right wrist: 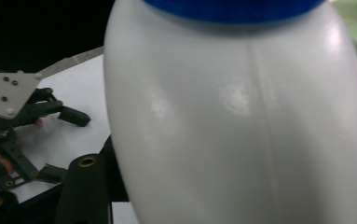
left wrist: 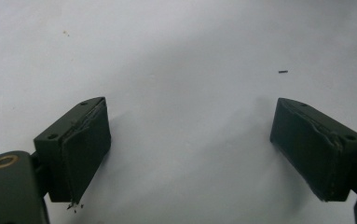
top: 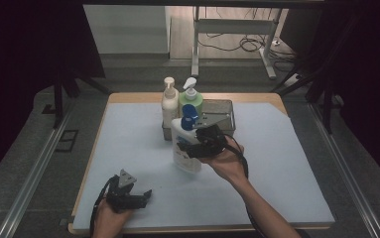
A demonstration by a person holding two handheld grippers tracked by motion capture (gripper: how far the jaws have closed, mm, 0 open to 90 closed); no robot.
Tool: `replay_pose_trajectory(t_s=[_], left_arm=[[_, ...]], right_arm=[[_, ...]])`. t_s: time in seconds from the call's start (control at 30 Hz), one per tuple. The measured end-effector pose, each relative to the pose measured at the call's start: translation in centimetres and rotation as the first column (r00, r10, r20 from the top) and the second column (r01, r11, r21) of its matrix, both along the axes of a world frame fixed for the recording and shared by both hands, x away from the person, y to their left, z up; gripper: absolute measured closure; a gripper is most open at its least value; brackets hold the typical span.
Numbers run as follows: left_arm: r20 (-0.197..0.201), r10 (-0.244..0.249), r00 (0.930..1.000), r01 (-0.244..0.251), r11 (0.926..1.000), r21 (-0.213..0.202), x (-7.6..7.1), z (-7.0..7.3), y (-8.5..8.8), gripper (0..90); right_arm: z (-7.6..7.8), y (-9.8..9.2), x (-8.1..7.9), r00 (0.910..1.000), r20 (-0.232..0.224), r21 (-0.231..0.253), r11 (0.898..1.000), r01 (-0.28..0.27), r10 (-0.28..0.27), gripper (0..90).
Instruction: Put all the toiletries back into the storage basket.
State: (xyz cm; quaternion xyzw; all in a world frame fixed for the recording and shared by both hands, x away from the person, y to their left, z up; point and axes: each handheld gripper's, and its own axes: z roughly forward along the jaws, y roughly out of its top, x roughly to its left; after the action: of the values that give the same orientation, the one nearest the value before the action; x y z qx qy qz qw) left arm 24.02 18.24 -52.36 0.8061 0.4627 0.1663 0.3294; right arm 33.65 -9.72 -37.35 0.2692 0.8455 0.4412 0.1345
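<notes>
A white bottle point(top: 183, 151) with a blue pump top point(top: 190, 117) leans slightly over the middle of the pale mat, just in front of a metal basket point(top: 223, 103). My right gripper point(top: 196, 147) comes in from the right and is shut on the bottle's body. In the right gripper view the white bottle point(right wrist: 236, 116) looms close, with its blue collar at the top edge. My left gripper point(top: 145, 196) rests low at the mat's near left, open, with nothing between its pads point(left wrist: 85, 149); beneath it lies bare mat. The left gripper point(right wrist: 66, 144) appears again at the left of the right gripper view.
Against the basket's left end stand a cream pump bottle point(top: 168, 101) and a green pump bottle point(top: 189, 97). The pale blue mat point(top: 286, 163) covers the wooden table. Dark frame legs and cables lie beyond the far edge.
</notes>
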Motion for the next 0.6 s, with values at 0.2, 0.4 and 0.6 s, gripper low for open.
replay_pose_trajectory(t_s=[0.2, 0.4, 0.6], left_arm=[[0.001, 0.001, 1.0, -0.001, 1.0, -0.001, 0.0, 0.0, 0.0, 11.9], [0.001, 0.001, 1.0, -0.001, 1.0, -0.001, 0.0, 0.0, 0.0, 12.0], [0.001, 0.001, 1.0, -0.001, 1.0, -0.001, 0.0, 0.0, 0.0, 12.0]], right_arm=[[0.5, -2.0, 0.4, 0.999, -0.004, 0.009, 0.999, 0.045, -0.045, 40.4], [1.0, -3.8, 0.7, 0.9961, -0.003, 0.007, 0.996, 0.088, -0.088, 40.4], [1.4, -5.6, 1.1, 0.9908, 0.0, 0.007, 0.991, 0.136, -0.136, 40.4]])
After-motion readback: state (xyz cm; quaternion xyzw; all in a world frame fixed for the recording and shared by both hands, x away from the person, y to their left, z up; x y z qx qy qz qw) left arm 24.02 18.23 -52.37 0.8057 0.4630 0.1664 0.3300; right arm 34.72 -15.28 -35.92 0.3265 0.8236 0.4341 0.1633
